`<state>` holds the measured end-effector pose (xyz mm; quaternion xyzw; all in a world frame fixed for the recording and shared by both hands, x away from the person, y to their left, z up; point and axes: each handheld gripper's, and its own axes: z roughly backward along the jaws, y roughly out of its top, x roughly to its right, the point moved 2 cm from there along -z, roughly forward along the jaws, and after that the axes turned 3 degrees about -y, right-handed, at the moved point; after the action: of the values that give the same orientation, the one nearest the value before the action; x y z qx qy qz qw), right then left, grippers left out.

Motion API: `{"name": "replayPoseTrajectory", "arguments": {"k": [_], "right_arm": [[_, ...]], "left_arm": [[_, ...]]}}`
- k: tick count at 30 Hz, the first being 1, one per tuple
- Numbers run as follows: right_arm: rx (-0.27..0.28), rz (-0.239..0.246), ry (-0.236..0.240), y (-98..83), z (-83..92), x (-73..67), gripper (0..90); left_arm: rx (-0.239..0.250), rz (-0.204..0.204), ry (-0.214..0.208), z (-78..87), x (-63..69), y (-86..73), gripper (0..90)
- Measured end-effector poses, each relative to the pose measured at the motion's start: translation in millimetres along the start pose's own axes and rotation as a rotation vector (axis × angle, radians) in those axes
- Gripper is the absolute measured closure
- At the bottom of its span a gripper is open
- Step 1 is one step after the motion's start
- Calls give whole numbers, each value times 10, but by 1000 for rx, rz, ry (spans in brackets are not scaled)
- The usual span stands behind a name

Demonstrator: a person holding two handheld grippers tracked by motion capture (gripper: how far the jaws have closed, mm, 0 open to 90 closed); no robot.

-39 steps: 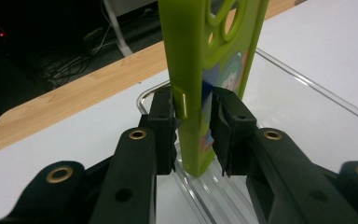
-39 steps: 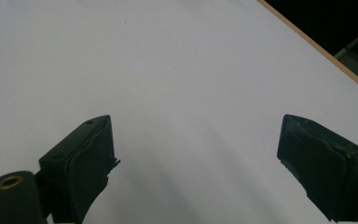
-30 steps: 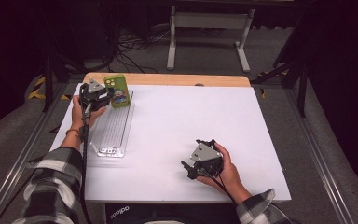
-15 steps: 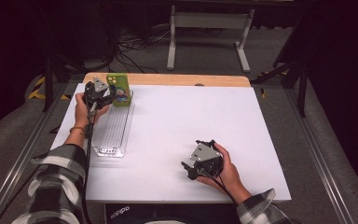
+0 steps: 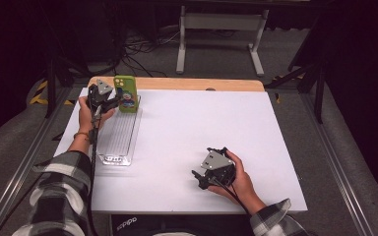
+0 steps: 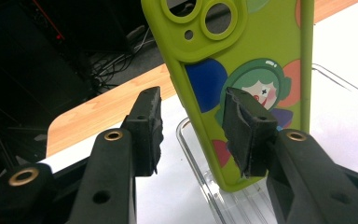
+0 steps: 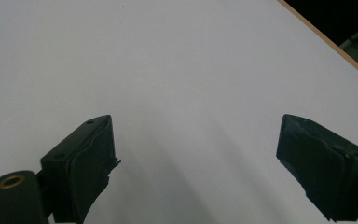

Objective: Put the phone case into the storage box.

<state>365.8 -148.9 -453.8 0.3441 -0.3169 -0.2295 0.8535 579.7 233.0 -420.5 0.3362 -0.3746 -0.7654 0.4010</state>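
A lime-green phone case (image 5: pixel 126 93) with a cartoon figure stands upright in the far end of a clear ribbed rack (image 5: pixel 120 137). My left gripper (image 5: pixel 113 102) sits just left of it, open; its jaws have just been opening. In the left gripper view the phone case (image 6: pixel 242 51) rises right behind the right pad (image 6: pixel 249 130), with no pad pressing on it and its foot in the rack (image 6: pixel 193 154). My left gripper (image 6: pixel 191 126) has a clear gap between its pads. My right gripper (image 5: pixel 197 178) rests near the table's front, open and empty (image 7: pixel 196 158).
The white table (image 5: pixel 202 123) has a wooden strip (image 5: pixel 177 83) along its far edge. Beyond it are a dark floor, cables and a metal stand (image 5: pixel 219 22). Plaid sleeves come in from the bottom of the high view.
The phone case, tilted in the left gripper a second ago, now stands upright in the rack's far end. The left jaws have let go of it. The right hand has kept still.
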Motion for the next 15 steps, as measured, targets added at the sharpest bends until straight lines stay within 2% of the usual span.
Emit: {"name": "replayPoseTrajectory", "arguments": {"k": [6,15], "right_arm": [[3,-1,-5,0,5,7,119],[13,-7,-11,7,23,15,119]], "left_arm": [[-4,13,0,10,-18,-16,566],[18,24,-8,50,-15,5,569]]}}
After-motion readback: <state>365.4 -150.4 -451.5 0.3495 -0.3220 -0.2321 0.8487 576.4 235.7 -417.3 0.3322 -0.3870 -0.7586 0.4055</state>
